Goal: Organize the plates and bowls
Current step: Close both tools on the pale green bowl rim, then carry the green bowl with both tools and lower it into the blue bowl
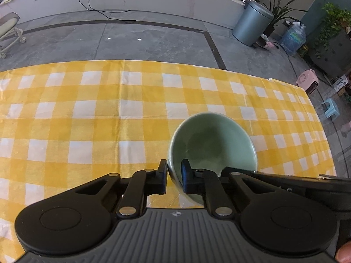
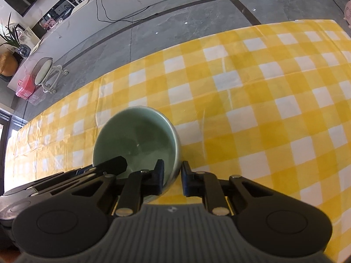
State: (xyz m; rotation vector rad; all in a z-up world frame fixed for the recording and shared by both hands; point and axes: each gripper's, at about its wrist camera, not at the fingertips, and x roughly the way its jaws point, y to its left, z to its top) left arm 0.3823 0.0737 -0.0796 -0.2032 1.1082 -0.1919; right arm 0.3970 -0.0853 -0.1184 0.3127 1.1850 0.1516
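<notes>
Two grippers pinch one green bowl (image 1: 210, 144) on the checked tablecloth (image 1: 87, 114)

Left gripper (image 1: 174, 175) and right gripper (image 2: 172, 176) clamp opposite rim walls, angled steeply down; their bodies hide the bowl's near edge.

Two matching black handheld tools
Left tool (image 1: 174, 178) and right tool (image 2: 172, 178) are showing ribbed grey bodies, round black hubs, silver pivot screws.

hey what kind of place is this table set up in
Probably a lived-in home or a shop's open room, not a lab. A yellow checked tablecloth covers the table, a grey pedal bin and a water jug stand on the tiled floor, and potted plants fill the corner.
</notes>
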